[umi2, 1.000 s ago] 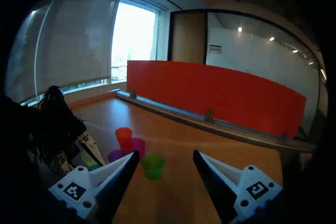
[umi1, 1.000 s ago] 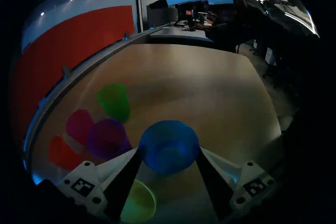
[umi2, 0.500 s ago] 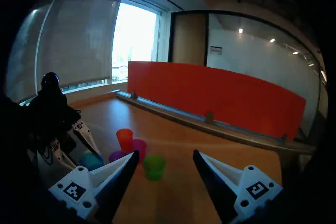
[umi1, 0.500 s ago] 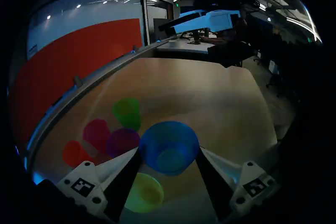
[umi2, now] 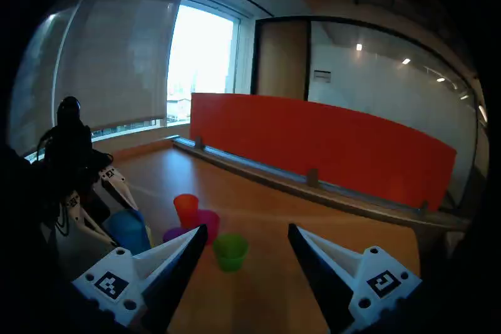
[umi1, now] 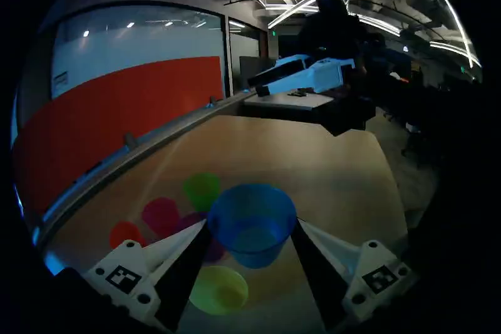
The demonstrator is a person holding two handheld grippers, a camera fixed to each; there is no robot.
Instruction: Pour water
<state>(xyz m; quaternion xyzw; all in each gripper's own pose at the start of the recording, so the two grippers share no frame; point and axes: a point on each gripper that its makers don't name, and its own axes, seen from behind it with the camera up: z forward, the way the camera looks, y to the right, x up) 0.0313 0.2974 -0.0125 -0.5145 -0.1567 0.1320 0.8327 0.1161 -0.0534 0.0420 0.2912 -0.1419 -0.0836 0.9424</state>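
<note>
My left claw (umi1: 249, 229) is squeezing the blue cup (umi1: 252, 207). One finger presses on each side of it, so the cup sits right in the middle of the claw, up near the tips. The open top of the cup leans a little toward my camera, and I can look down inside it. I cannot tell if there is water in it (the light is dim here).

Below the blue cup is the wooden table (umi1: 313, 158) with the other cups. The yellow-green cup (umi1: 219, 290) is the closest one, low down between my left claw's fingers. The purple cup (umi1: 216, 250) peeks out from behind the blue cup and the left finger. Past it stand the pink cup (umi1: 161, 215), the red cup (umi1: 125, 232) and the green cup (umi1: 201, 188), all close together. A long red wall panel (umi1: 106, 114) runs along the far side of the table.

In the right gripper view, my right claw (umi2: 244, 234) is spread wide and has nothing in it. It is up over the table. The green cup shows between its fingers, but it is farther off on the table and the fingers do not touch it. The red, pink and purple cups stand in a bunch just beside the green one. Off to the side of this view I can see the left claw with the blue cup in its fingers, near that bunch of cups. A bright window (umi2: 197, 61) is behind them.
</note>
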